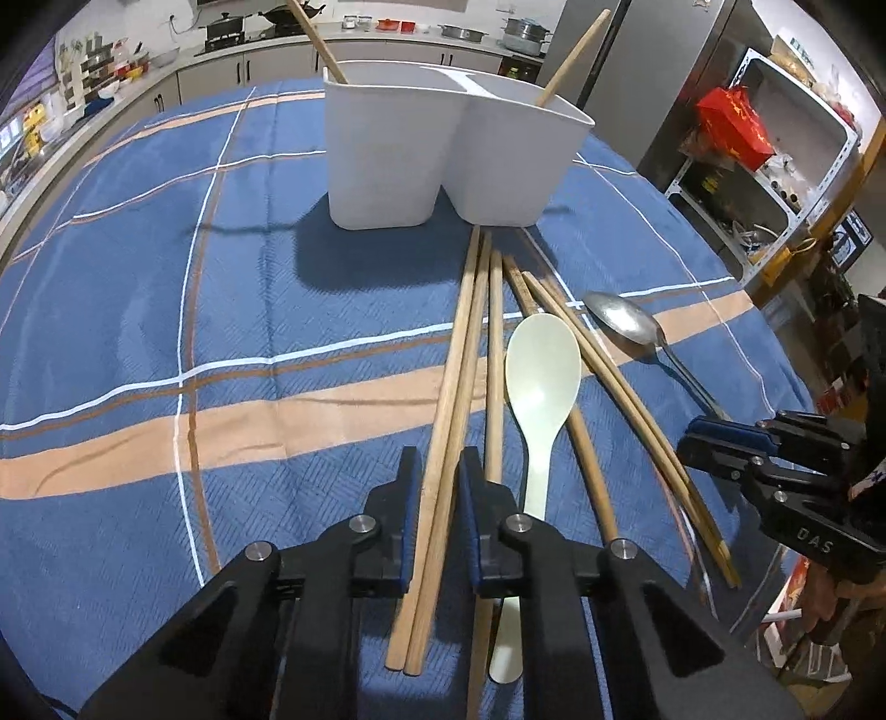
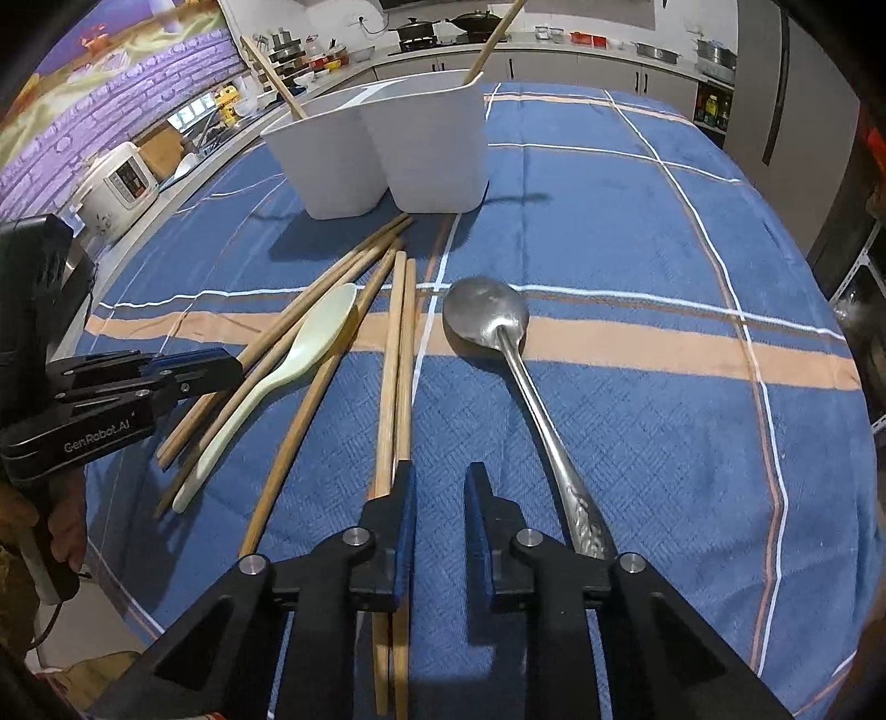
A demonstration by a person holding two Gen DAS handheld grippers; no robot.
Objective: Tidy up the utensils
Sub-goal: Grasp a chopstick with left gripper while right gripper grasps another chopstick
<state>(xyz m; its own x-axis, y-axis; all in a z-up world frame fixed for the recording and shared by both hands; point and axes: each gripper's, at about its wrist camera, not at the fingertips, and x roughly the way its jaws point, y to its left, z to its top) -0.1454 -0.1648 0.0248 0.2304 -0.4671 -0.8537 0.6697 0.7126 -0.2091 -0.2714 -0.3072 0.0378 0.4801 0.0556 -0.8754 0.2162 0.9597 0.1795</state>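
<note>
A white two-compartment holder (image 1: 443, 160) stands on the blue plaid tablecloth, with one wooden chopstick (image 1: 315, 39) in each compartment; it also shows in the right wrist view (image 2: 387, 155). Several wooden chopsticks (image 1: 493, 343), a pale green plastic spoon (image 1: 540, 376) and a metal spoon (image 1: 626, 321) lie in front of it. My left gripper (image 1: 437, 471) is open, its jaws either side of a chopstick pair (image 1: 448, 432). My right gripper (image 2: 440, 487) is open above the cloth, between another chopstick pair (image 2: 396, 376) and the metal spoon (image 2: 487, 315).
The blue plaid tablecloth (image 1: 138, 332) covers the round table. A kitchen counter with pots (image 1: 232, 27) runs behind it. Metal shelving with a red bag (image 1: 731, 127) stands at the right. A rice cooker (image 2: 119, 183) sits at the left in the right wrist view.
</note>
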